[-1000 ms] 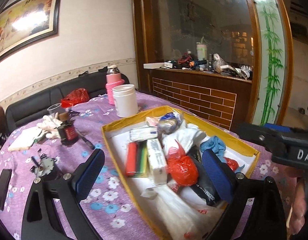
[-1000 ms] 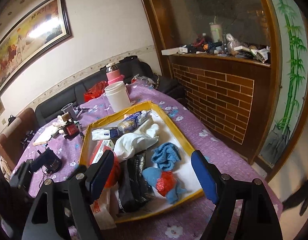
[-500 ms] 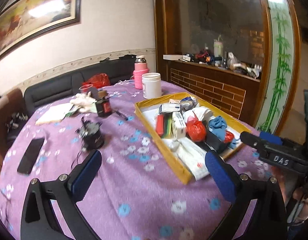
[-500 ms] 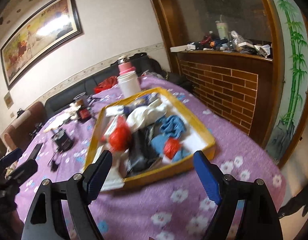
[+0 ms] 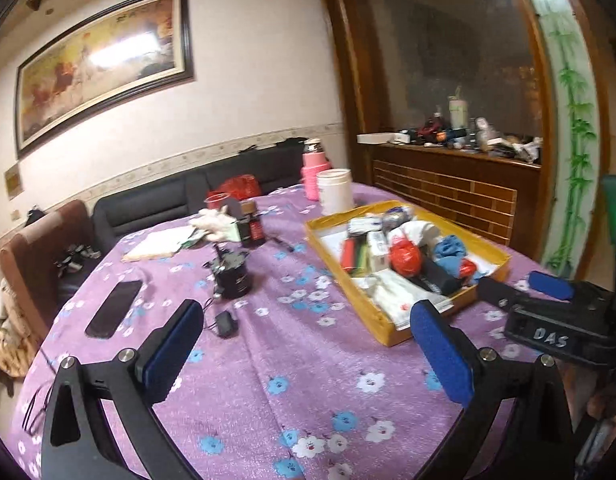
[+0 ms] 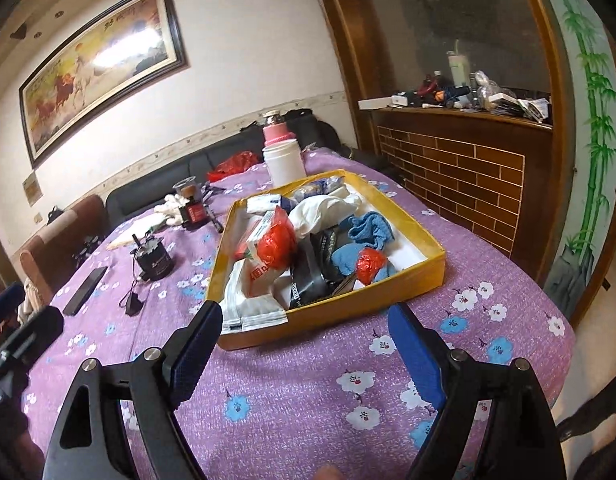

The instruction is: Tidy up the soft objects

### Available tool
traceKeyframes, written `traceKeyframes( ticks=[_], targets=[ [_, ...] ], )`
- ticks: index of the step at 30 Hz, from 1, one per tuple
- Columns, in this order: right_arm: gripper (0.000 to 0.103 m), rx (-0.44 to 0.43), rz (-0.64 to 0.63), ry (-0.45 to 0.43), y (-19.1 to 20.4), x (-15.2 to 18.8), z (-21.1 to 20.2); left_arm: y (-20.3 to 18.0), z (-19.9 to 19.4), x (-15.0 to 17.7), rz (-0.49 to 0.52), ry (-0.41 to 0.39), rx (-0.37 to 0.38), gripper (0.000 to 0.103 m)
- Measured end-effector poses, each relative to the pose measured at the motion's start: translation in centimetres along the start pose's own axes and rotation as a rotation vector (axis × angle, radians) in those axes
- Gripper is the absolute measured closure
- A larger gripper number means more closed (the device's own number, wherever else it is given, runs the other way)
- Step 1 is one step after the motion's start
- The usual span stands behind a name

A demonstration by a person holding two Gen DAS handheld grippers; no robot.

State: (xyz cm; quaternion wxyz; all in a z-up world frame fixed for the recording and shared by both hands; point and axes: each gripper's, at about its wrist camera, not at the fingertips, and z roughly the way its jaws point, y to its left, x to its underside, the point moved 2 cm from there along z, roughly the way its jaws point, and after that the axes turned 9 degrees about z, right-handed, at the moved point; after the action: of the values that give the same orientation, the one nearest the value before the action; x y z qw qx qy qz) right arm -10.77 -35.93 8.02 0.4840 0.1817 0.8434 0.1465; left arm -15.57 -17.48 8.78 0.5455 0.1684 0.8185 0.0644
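Both the left gripper [image 5: 304, 350] and right gripper [image 6: 306, 344] are hovering spread and empty above the table [image 6: 292, 392], while the soft things are lying heaped in the yellow tray [image 6: 436, 268], seemingly gathered.

Ahead of me the yellow tray [image 6: 426, 270] holds a jumbled heap: white cloth [image 6: 324, 210], blue rag [image 6: 370, 230], and red crumpled bag [image 6: 277, 242] at its middle.

Purple flowered tablecloth [image 6: 308, 392], yellow tray [image 6: 412, 280], blue cloth [image 6: 368, 228], red bag [image 6: 276, 244].
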Motion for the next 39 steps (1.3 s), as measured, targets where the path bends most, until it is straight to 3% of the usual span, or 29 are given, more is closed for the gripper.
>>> traceKeyframes(
  ticks=[6, 17, 39],
  targets=[
    [0.015, -0.003, 0.022, 0.000, -0.1, 0.2, 0.0, -0.5, 2.8, 1.5, -0.008, 0.141, 0.006, 0.000],
    [0.015, -0.006, 0.007, -0.001, 0.2, 0.3, -0.1, -1.1, 2.6, 2.0, 0.021, 0.133, -0.039, 0.000],
    [0.015, 0.002, -0.004, 0.001, 0.3, 0.6, 0.1, -1.5, 3.1, 2.4, 0.038, 0.147, -0.052, 0.000]
  ],
)
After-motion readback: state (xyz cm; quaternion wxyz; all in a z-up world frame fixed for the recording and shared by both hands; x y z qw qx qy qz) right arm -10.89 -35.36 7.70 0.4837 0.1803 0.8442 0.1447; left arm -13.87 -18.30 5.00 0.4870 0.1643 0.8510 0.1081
